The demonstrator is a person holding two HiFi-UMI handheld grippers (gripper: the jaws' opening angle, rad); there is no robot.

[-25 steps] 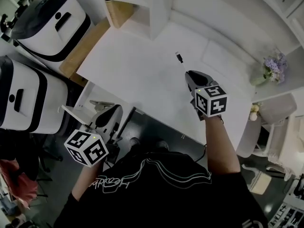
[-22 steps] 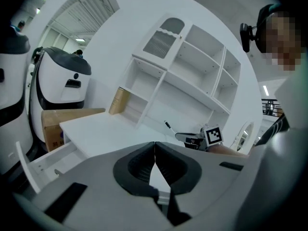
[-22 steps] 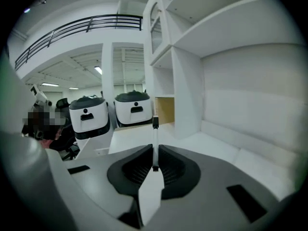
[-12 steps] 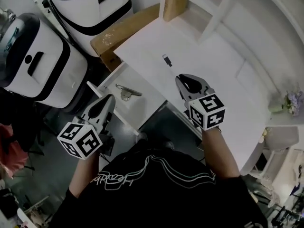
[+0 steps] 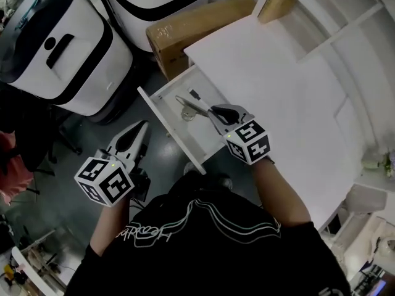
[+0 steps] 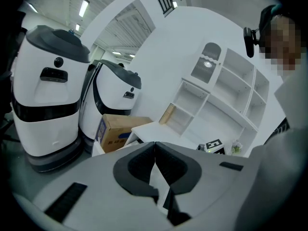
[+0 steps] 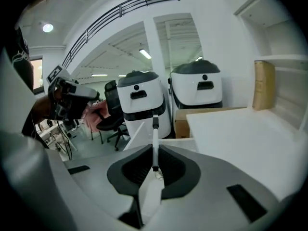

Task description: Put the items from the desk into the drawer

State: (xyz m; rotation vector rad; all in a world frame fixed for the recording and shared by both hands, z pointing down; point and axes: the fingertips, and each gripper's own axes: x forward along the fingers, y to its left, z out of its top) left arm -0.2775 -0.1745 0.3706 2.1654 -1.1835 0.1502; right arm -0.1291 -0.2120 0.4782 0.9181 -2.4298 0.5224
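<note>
We hold the right gripper (image 5: 217,111) over the open drawer (image 5: 166,125), which stands pulled out from the white bench (image 5: 265,73). Its fingers (image 7: 137,170) are nearly closed and clamp a slim white pen (image 7: 155,143) between them. The pen sticks out past the fingertips, and its dark end points out over the inside of the drawer. In the right gripper view the pen stands upright in the narrow gap, pinched from both sides.

In the drawer lies a small metal thing (image 5: 187,106) with a ring on it, just beside the pen's dark end; we cannot tell what it is.

The left gripper (image 5: 142,127) hangs to the left of the drawer, over the grey floor and apart from the drawer's front. Its fingers are closed tip to tip with nothing between them, as the left gripper view shows.

Beyond the drawer a cardboard box (image 5: 191,26) sits against the bench's edge, and two big white machines (image 5: 62,48) with dark tops stand next to it.
</note>
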